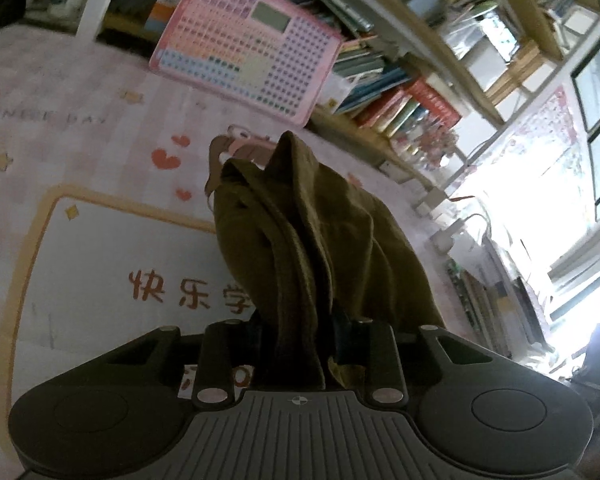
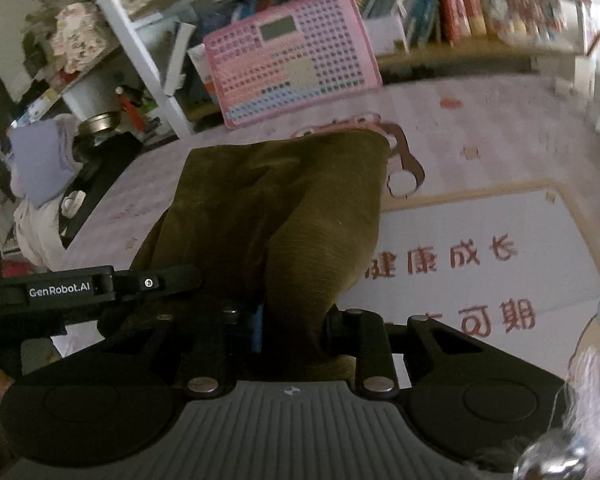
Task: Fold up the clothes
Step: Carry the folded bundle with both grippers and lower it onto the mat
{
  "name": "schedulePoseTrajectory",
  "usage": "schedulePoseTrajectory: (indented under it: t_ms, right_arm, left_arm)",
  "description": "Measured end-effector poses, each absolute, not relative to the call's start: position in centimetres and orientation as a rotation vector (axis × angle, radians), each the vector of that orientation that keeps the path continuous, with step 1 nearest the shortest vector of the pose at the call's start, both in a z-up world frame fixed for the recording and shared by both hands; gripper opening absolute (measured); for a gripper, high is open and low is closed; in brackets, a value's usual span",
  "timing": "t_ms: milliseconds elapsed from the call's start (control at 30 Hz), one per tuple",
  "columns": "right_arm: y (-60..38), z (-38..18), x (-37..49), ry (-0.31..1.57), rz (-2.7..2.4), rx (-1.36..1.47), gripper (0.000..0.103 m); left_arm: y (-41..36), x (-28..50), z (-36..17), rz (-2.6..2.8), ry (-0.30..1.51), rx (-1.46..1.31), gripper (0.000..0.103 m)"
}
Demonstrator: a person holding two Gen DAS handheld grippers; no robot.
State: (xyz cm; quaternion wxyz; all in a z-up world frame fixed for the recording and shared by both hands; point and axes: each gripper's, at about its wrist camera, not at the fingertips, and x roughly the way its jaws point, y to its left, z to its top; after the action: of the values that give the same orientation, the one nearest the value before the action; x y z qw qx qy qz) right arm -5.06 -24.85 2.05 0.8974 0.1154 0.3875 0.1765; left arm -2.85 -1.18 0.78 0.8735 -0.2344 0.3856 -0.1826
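An olive-green garment (image 1: 300,232) hangs bunched in folds from my left gripper (image 1: 296,332), whose jaws are shut on a thick wad of its cloth. In the right wrist view the same olive garment (image 2: 284,208) spreads wider, its far edge lying on the pink play mat (image 2: 480,152). My right gripper (image 2: 292,328) is shut on another bunch of that cloth. The left gripper's black body (image 2: 72,288) shows at the left edge of the right wrist view, close beside the right one. The cloth hides the fingertips of both grippers.
The pink mat (image 1: 80,128) carries hearts, stars and a white panel with red characters (image 1: 140,260). A pink button-board toy (image 1: 252,40) leans on a low bookshelf (image 1: 400,100) full of books. A white shelf frame (image 2: 132,40) and clutter stand at the left; a bright window (image 1: 572,200) lies right.
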Motion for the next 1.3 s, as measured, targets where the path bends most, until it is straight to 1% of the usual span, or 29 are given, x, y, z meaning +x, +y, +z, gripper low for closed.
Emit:
schedulePoseTrajectory:
  t_ms: [433, 833, 1067, 1300]
  right_arm:
    - [-24.1, 3.1, -6.8, 0.763, 0.38, 0.168, 0.024]
    - [-24.2, 2.8, -6.1, 0.81, 0.387, 0.15, 0.025]
    - [-24.7, 2.5, -3.3, 0.839, 0.392, 0.157, 0.025]
    - [-25.0, 2.9, 4.7, 0.802, 0.429, 0.153, 0.025]
  left_arm:
    - [-1.3, -5.0, 1.5, -0.379, 0.761, -0.458, 0.027]
    - [-1.6, -4.3, 0.3, -0.357, 0.813, -0.495, 0.028]
    - [-1.8, -0.7, 0.5, -0.351, 0.839, -0.505, 0.028]
    - [-1.8, 6.9, 1.7, -0.326, 0.812, -0.472, 0.028]
